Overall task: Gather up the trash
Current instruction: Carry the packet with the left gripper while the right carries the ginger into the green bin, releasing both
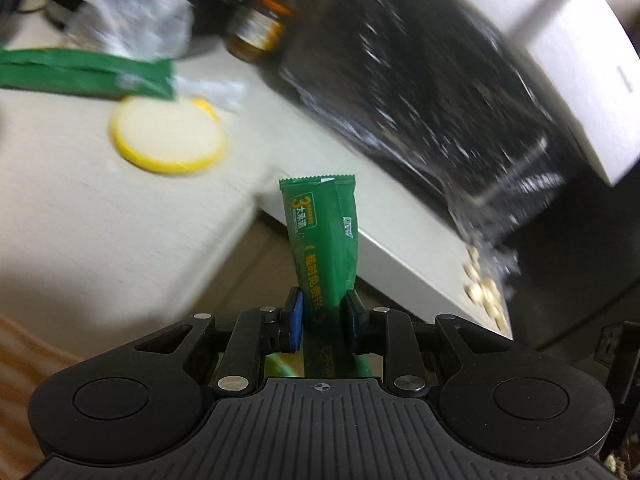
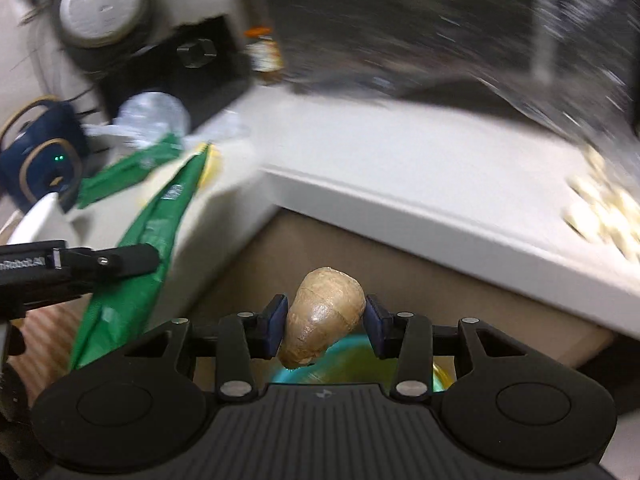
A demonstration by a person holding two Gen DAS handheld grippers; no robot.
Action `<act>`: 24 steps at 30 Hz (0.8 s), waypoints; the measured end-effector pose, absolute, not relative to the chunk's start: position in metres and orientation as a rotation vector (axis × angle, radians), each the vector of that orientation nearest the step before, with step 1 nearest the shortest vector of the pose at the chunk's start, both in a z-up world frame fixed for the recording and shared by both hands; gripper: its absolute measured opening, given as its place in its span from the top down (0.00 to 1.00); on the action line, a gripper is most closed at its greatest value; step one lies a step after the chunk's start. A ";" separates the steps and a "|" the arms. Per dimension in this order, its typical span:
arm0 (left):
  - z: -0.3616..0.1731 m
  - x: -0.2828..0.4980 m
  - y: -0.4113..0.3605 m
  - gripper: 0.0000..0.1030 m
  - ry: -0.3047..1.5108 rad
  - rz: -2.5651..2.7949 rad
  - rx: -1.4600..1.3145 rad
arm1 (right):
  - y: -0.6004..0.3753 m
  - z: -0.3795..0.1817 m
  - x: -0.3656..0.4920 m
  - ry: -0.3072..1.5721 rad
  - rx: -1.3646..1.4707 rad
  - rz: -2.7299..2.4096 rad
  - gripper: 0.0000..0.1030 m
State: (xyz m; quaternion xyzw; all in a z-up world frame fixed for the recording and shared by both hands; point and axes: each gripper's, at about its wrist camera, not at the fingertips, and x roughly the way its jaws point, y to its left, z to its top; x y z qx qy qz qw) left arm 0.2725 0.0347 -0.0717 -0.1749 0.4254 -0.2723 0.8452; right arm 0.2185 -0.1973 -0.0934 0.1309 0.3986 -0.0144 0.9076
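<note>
My left gripper (image 1: 323, 311) is shut on a green sachet wrapper (image 1: 322, 232) that stands up between the blue pads, held off the white table's corner. It also shows in the right wrist view (image 2: 160, 216), held by the left gripper (image 2: 132, 262). My right gripper (image 2: 326, 326) is shut on a brown lumpy piece like a ginger root (image 2: 322, 318), held beyond the table edge over a teal-rimmed container (image 2: 340, 372). Another green wrapper (image 1: 80, 72) and crumpled clear plastic (image 1: 132, 16) lie on the table.
A yellow-rimmed round lid (image 1: 168, 136) lies on the white table (image 1: 80, 220). A brown jar (image 1: 256, 28) and a black shiny bag (image 1: 420, 80) stand behind. Pale pellets (image 2: 608, 212) lie at the table's right edge. A black box (image 2: 176, 64) and a dark blue device (image 2: 40, 160) sit far left.
</note>
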 end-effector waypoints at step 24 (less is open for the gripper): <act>-0.376 0.251 -0.021 0.75 1.571 -0.155 -0.575 | -0.295 -0.233 0.151 1.071 0.430 -0.033 0.60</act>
